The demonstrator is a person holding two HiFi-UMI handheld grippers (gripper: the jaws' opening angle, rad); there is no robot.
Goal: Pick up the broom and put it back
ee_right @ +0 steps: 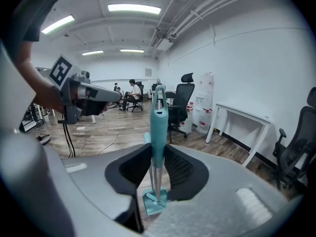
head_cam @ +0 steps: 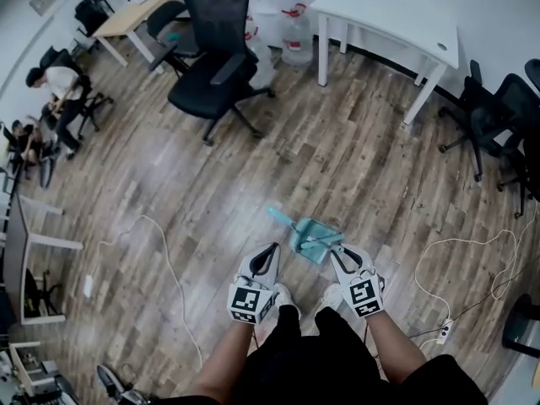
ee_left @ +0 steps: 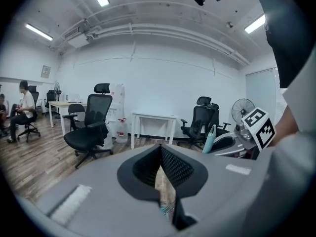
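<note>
The wide brown wooden floor (head_cam: 337, 159) is open ahead; the black mesh office chair (head_cam: 215, 57), the white bench (head_cam: 396, 11) and a thin white cable (head_cam: 145, 218) lie well apart at its edges. The teal broom with a thin metal shaft (ee_right: 158, 127) stands upright just before the person's feet, its handle clamped in the right gripper (ee_right: 158, 149). Picking up seems begun, though I cannot tell whether its head is off the floor, and putting it back is not yet done; the left gripper (ee_left: 160, 149) is closed on nothing.
</note>
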